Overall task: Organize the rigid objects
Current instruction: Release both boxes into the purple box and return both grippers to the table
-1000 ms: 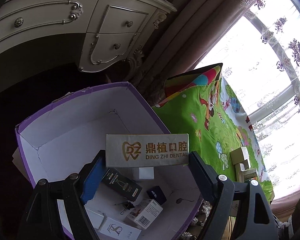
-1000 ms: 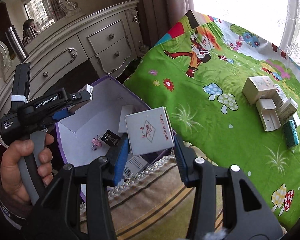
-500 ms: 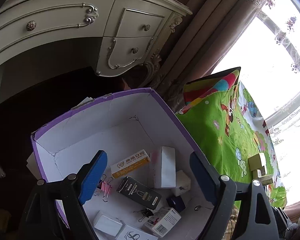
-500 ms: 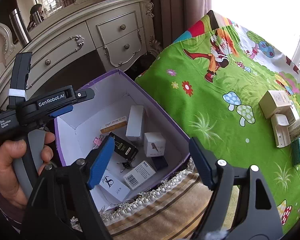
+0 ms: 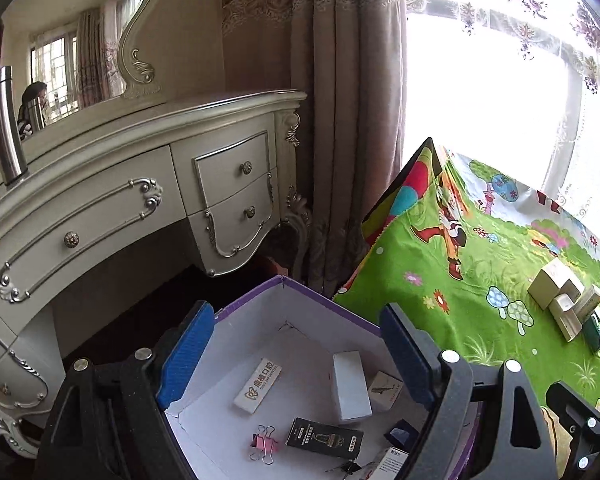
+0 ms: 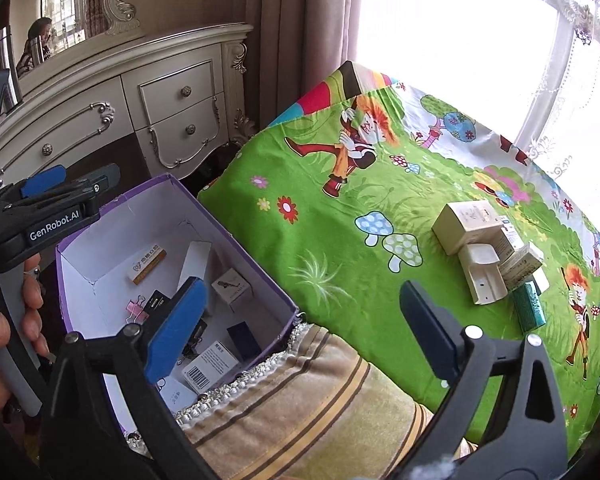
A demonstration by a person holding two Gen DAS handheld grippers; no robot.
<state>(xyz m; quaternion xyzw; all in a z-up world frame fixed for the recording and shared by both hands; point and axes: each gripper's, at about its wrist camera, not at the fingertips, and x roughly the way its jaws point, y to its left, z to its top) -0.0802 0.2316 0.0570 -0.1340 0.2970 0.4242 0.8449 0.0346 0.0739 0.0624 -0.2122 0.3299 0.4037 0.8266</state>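
Several small cardboard boxes [image 6: 228, 286] lie in the purple-rimmed carton [image 6: 256, 276], white inside. Right gripper [image 6: 300, 312]: jaws just opened wide, empty. Left gripper [image 5: 296, 344]: wide, empty, over the carton. More boxes [image 6: 466, 220] at 3 o'clock on the green printed sheet [image 6: 340, 240]. Fringed cushion [image 6: 300, 400] hides the carton's near wall.

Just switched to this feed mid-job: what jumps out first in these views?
The bright green cartoon bedspread fills the right side, with a small cluster of boxes left on it near the window. Beside the bed at lower left sits the purple-edged box, already scattered with small packages and a pink binder clip. Both the left gripper and right gripper are open and empty; the right's jaws have just been opening.
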